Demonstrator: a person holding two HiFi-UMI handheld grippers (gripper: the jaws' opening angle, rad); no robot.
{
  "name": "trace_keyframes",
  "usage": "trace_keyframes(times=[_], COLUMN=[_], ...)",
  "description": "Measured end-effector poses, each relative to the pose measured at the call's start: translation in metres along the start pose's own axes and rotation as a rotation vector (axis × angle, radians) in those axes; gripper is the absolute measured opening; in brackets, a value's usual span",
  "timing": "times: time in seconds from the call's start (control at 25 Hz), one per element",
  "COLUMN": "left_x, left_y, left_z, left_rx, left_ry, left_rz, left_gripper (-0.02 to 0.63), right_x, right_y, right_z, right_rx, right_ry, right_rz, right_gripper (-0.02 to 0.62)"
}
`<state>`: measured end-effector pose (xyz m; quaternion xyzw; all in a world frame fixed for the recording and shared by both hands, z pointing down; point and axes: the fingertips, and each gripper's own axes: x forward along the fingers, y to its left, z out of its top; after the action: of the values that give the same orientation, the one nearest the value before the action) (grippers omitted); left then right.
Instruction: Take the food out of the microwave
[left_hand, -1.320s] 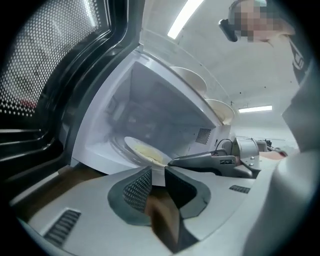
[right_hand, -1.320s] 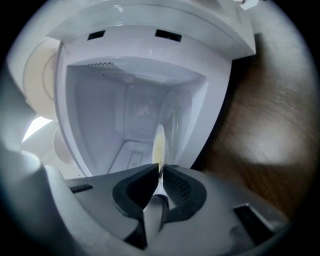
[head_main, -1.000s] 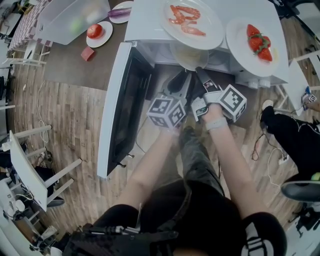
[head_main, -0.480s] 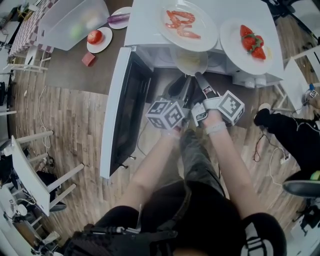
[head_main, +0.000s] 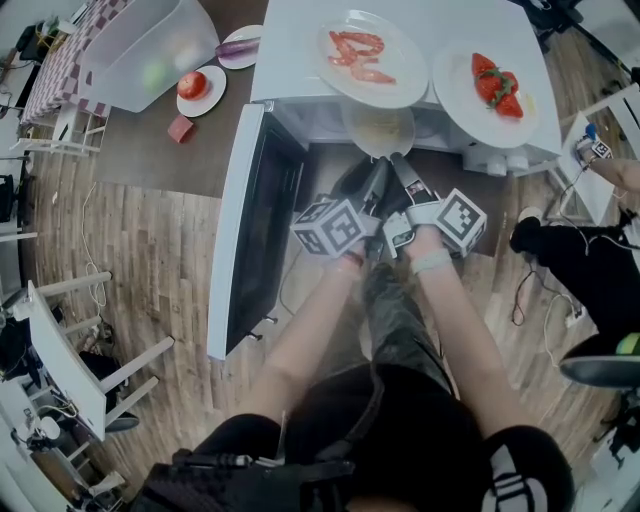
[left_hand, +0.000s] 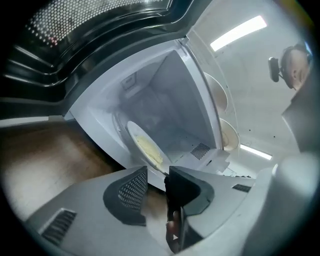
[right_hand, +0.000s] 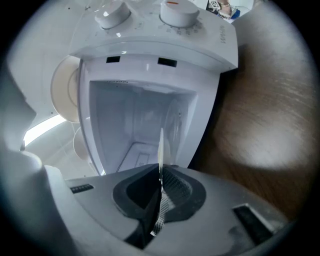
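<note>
Head view, scene: A person is standing over a white microwave (head_main: 300, 60), its door (head_main: 255, 220) swinging open to the left. A plate of pale yellow food (head_main: 350, 120) is sitting at the mouth of the cavity. Two other plates are resting on the microwave's top, one with red strips of food (head_main: 405, 85) and one with strawberries (head_main: 455, 100).

Head view, tools: The left tool (head_main: 375, 172) and right tool (head_main: 400, 165) are reaching side by side to the plate's near rim.

Left gripper view: The left tool (left_hand: 157, 175) is opening its jaws. The plate of pale yellow food (left_hand: 129, 135) is lying just ahead, its near rim coming up to the gap, with the pads standing apart and not pressing on it.

Right gripper view: The right tool (right_hand: 161, 177) is clamping the plate's rim, seen edge-on (right_hand: 161, 145) between its closed jaws, with the bare cavity beyond.

Step in hand: The plate is apparently being drawn out of the cavity, with one tool alone carrying it.

Next move: The right tool will likely be keeping the plate level as it pulls clear. The left tool may be regripping the rim for support before the plate finds a free surface.
</note>
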<state>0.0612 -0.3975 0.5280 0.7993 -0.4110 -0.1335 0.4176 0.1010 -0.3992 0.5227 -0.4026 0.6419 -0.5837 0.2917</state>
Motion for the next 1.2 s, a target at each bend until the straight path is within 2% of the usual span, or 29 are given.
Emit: trace_keyframes(times=[0.16, 0.32, 0.6, 0.92, 1.2], left_x=[0.001, 0.001, 0.006, 0.003, 0.001], left_y=[-0.002, 0.001, 0.000, 0.004, 0.008], left_z=[-0.003, -0.001, -0.003, -0.009, -0.009], left_rx=[-0.097, -0.221, -0.230, -0.244, -0.252], left_ry=[-0.006, -0.043, -0.021, 0.004, 0.009], left_rz=[-0.039, -0.072, -0.069, -0.046, -0.044], left_gripper=[0.138, 0.101, 0.098, 0.070, 0.061], right_x=[-0.002, -0.005, -0.008, -0.011, -0.003], right_y=[0.001, -0.001, 0.000, -0.012, -0.022], right_z=[0.001, -0.001, -0.009, -0.014, -0.005], right_rx=[0.010, 0.026, -0.012, -0.041, -0.045], right_ry=[-0.001, -0.001, 0.036, 0.077, 0.060], right_rz=[0.009, 0.014, 0.011, -0.038, -0.101], right_gripper=[0.021, 0.023, 0.023, 0.035, 0.055])
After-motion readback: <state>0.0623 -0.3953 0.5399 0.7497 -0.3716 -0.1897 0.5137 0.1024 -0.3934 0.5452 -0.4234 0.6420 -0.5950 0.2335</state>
